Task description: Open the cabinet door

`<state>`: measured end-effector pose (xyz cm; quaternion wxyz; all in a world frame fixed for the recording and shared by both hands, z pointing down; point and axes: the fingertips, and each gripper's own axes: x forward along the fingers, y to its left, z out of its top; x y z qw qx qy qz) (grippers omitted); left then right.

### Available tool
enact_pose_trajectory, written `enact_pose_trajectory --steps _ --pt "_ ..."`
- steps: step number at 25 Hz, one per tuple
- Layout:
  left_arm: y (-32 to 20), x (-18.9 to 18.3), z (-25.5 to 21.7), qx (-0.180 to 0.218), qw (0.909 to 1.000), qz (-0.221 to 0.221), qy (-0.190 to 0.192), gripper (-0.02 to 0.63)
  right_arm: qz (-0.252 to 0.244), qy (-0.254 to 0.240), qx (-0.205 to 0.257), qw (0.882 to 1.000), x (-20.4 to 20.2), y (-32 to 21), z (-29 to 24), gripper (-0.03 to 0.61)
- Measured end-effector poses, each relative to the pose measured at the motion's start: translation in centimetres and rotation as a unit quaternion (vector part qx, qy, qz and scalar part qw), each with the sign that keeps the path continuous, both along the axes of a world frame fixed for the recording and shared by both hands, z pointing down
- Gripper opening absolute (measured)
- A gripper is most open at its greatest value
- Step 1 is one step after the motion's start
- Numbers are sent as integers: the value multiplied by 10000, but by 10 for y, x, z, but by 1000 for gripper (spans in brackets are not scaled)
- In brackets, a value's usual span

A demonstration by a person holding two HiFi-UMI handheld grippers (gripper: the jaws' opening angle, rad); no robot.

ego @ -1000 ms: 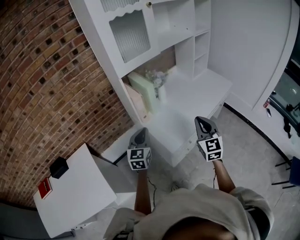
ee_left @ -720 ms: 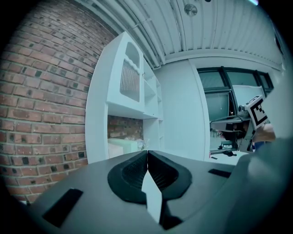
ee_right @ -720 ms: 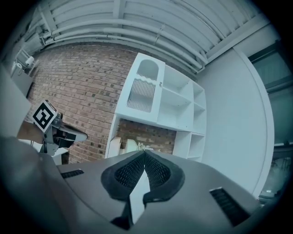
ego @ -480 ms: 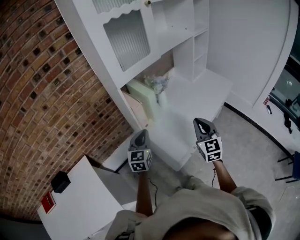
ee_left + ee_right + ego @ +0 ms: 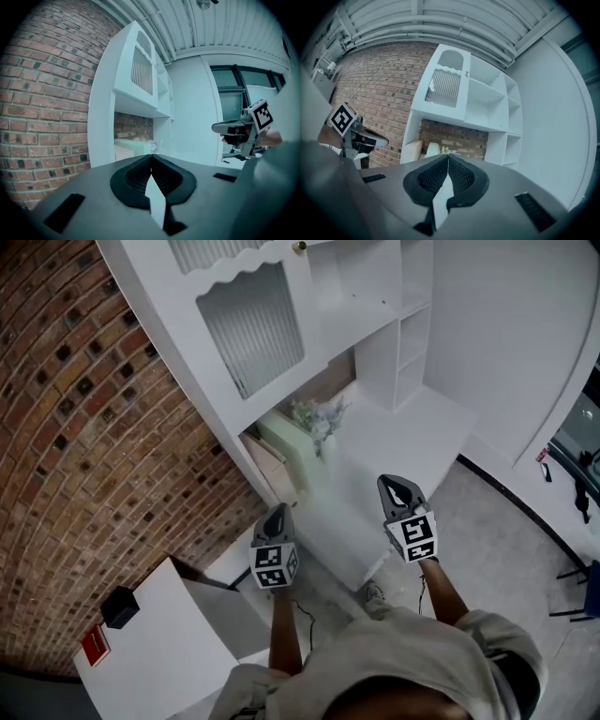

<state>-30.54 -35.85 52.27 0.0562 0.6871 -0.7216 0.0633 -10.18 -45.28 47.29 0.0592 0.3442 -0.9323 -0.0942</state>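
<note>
Before a white cabinet (image 5: 370, 296) set against a brick wall (image 5: 84, 427), the left gripper (image 5: 278, 512) and the right gripper (image 5: 395, 486) are held side by side, both well apart from the cabinet door (image 5: 251, 326). The door is seen shut high on the unit's left, its ribbed pane framed in white and a small brass-coloured knob (image 5: 299, 247) fixed at its right edge. Both pairs of jaws are pressed together at the tips, and nothing is held in either. The reach toward the door is judged to be the step in hand, with no contact made yet. For the next move, one gripper would have to be raised to the knob, its jaws parted and closed round it, and the door drawn outward. Under the door, an open niche above the worktop (image 5: 412, 432) is occupied at its left end by a pale green box (image 5: 286, 442), a beige panel (image 5: 269, 460) beside it and a spray of flowers (image 5: 315, 415). Nothing can be made out in the narrow compartments (image 5: 412, 334) at the right.
</note>
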Motion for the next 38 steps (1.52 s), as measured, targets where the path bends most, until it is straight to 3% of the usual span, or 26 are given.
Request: enact_pose_trajectory --steps 11,23,30,38 --pt "-43 -18 -12 49 9986 -524 -56 26 -546 -482 328 9968 -43 -99 -61 34" --pt "-51 -38 -13 -3 9920 -1255 -112 26 -1595 -713 472 9835 -105 -157 -111 231" --pt "-51 -46 -9 -32 9894 -1451 -111 26 -1959 -1008 441 9744 -134 -175 -138 354" --pt "-46 -66 -13 -14 9913 -1303 -192 27 -2118 -1410 370 9664 -163 -188 -182 387"
